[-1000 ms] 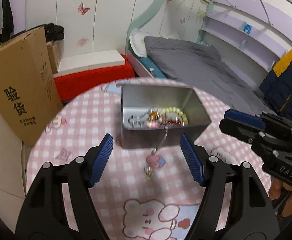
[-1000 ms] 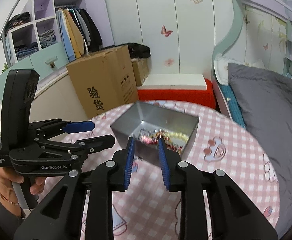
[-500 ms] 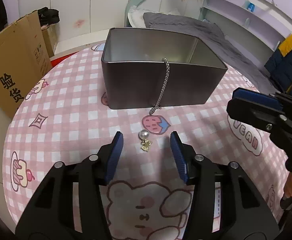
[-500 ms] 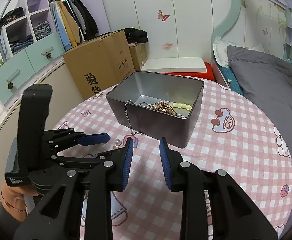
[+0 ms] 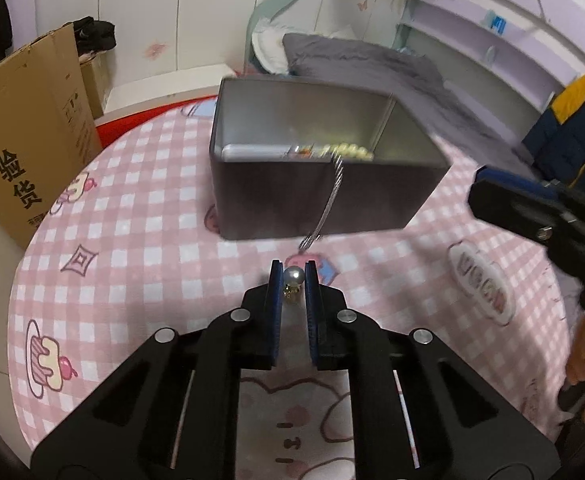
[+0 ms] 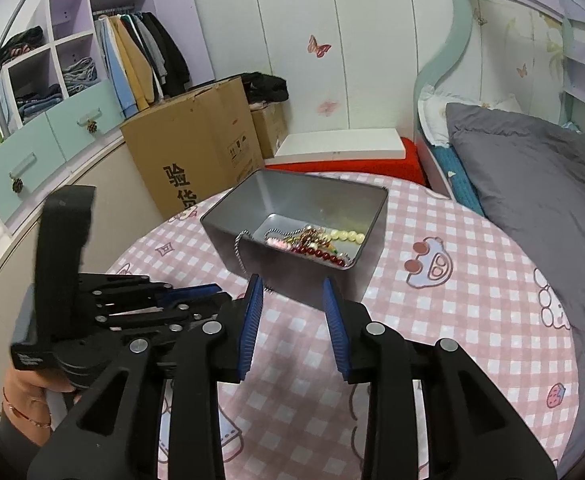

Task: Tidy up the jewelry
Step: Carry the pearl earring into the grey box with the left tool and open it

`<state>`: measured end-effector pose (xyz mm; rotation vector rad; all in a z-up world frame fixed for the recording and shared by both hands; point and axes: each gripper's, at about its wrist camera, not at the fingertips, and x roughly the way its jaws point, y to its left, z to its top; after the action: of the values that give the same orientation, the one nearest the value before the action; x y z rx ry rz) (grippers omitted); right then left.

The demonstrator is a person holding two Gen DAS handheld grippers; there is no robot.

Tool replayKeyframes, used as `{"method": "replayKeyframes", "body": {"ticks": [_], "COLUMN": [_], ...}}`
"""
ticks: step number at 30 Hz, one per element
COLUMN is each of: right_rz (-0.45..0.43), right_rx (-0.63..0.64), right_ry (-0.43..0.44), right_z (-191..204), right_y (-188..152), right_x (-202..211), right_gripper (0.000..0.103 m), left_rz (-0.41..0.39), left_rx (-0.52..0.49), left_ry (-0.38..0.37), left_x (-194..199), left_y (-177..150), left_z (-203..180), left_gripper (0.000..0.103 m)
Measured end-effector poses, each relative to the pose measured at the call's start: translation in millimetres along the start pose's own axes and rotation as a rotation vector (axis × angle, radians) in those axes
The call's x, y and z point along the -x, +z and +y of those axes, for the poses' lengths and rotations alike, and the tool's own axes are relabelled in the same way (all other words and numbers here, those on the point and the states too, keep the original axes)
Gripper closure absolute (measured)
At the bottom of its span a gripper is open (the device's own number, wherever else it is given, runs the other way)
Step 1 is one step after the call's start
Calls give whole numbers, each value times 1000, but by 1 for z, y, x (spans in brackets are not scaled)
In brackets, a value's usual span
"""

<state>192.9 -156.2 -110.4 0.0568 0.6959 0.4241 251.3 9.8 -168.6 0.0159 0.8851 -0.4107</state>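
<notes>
A round table (image 5: 140,240) under a pink checked cloth stands in a bedroom, with a grey-covered bed (image 6: 532,168) behind it and a cardboard box (image 6: 196,148) at its far left side. A pearl earring (image 5: 294,276) with a small gold charm below it sits between the blue pads (image 5: 275,280) of the left gripper (image 5: 294,280), whose jaws are drawn in narrow around the pearl, just in front of the tin. Whether the earring is lifted off the cloth cannot be told. The tin (image 5: 320,200), a grey open metal box, stands near the middle of the table. A silver chain (image 5: 330,200) hangs over the tin's near wall and down its outer face, its lower end close above the pearl. Inside the tin, against the right side of its floor, lie a string of cream beads (image 6: 346,235), a string of dark red beads (image 6: 320,254) and some tangled gold pieces. The right gripper (image 6: 292,300) hovers in front of the tin and to the right of the left gripper, its jaws moderately apart with nothing between them. A wardrobe (image 6: 92,60) with hanging clothes stands behind the cardboard box.
</notes>
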Motion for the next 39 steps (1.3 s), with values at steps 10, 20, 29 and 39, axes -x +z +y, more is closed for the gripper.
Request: {"method": "replayKeyframes", "body": {"ticks": [10,20,29,39], "right_rz": [-50,-42,6,23], "right_rx": [-66,-101,-57,-39], "right_ry": [-60,-79,-82,-107], "right_z": [-18,-32,-30,-30], "right_y": [14,19,19,19], "right_x": [0,-14,-29,-34], "right_gripper": [65,63,79,90], "left_rz": [-83,-112,-73,-31], "left_rx": [5,-30,-2,46], "left_ry": [-69,-57,-59,-55], "left_x": [28,29,9,-4], "left_y": [25,54,70,74], "left_z": [-5,-18,-9,-3], "left_gripper": [92,92,92,91]}}
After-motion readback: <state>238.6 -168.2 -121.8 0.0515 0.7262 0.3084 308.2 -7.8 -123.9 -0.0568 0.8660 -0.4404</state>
